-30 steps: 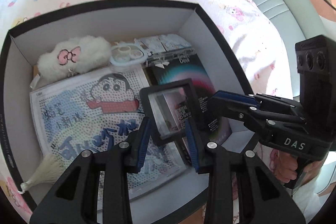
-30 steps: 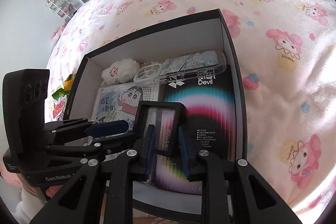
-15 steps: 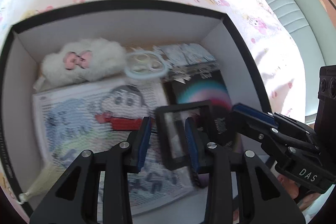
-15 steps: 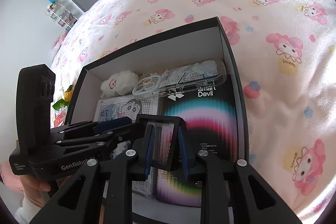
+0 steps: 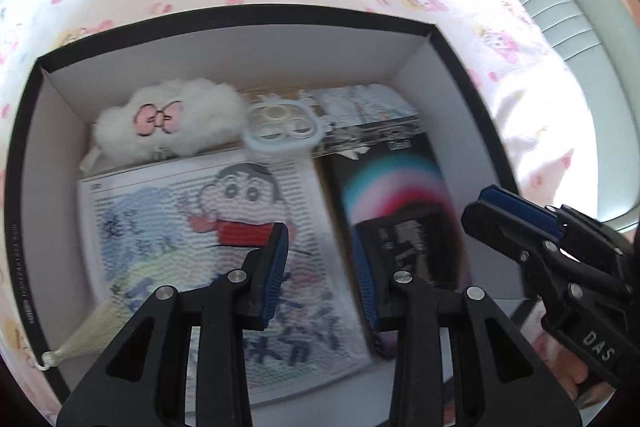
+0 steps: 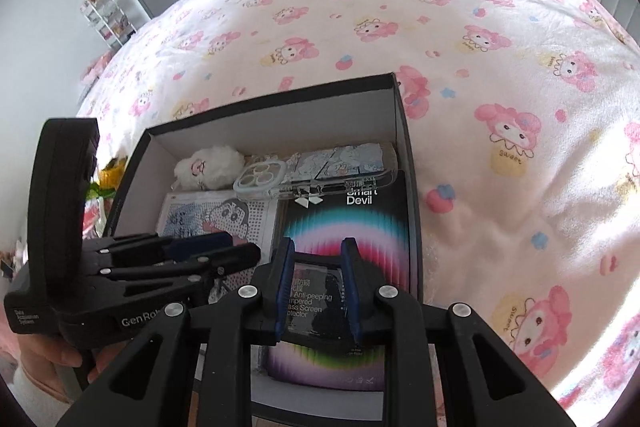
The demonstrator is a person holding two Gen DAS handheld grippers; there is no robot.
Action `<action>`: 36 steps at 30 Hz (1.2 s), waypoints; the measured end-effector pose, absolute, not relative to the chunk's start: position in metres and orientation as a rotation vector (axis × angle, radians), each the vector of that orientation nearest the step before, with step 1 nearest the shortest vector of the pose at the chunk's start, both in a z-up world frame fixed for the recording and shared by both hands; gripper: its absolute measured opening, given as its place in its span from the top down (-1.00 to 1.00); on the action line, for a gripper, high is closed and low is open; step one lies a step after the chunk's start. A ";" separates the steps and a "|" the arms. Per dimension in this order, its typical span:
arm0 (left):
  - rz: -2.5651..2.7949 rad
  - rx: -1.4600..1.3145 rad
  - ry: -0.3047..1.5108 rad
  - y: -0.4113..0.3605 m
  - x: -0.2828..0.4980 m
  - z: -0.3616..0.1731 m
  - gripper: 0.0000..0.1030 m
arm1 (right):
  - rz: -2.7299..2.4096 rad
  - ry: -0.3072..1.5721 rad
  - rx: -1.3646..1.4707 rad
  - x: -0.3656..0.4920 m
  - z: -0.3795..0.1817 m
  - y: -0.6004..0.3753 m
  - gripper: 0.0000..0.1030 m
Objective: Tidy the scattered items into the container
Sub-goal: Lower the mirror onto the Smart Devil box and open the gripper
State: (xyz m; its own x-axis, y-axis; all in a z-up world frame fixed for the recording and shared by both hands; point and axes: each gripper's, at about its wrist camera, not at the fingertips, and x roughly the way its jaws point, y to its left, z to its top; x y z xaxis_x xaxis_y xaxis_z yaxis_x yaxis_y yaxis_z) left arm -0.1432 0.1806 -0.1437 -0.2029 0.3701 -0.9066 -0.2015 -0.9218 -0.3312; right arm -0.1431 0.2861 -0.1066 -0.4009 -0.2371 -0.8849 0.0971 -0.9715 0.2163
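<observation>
Here the black-rimmed box (image 6: 404,131) on the cartoon-print bedspread (image 6: 500,39) already holds a Smart Devil package (image 6: 352,223), a cross-stitch sheet (image 5: 192,223), a phone case (image 6: 320,171) and a fluffy pouch (image 5: 168,123). The right gripper (image 6: 316,287) pinches a small screen-protector pack (image 6: 314,301) low over the package; the left gripper (image 5: 320,275) stands slightly parted, empty. Placing is under way; next, probably, release it flat.

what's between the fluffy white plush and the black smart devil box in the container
The clear phone case with its round camera ring lies between the fluffy white plush and the Smart Devil box, best seen in the right wrist view.
</observation>
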 end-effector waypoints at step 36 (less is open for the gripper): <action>2.003 -1.676 -0.124 0.171 -0.093 -0.122 0.35 | -2.373 -0.166 1.713 -0.152 -0.120 0.284 0.54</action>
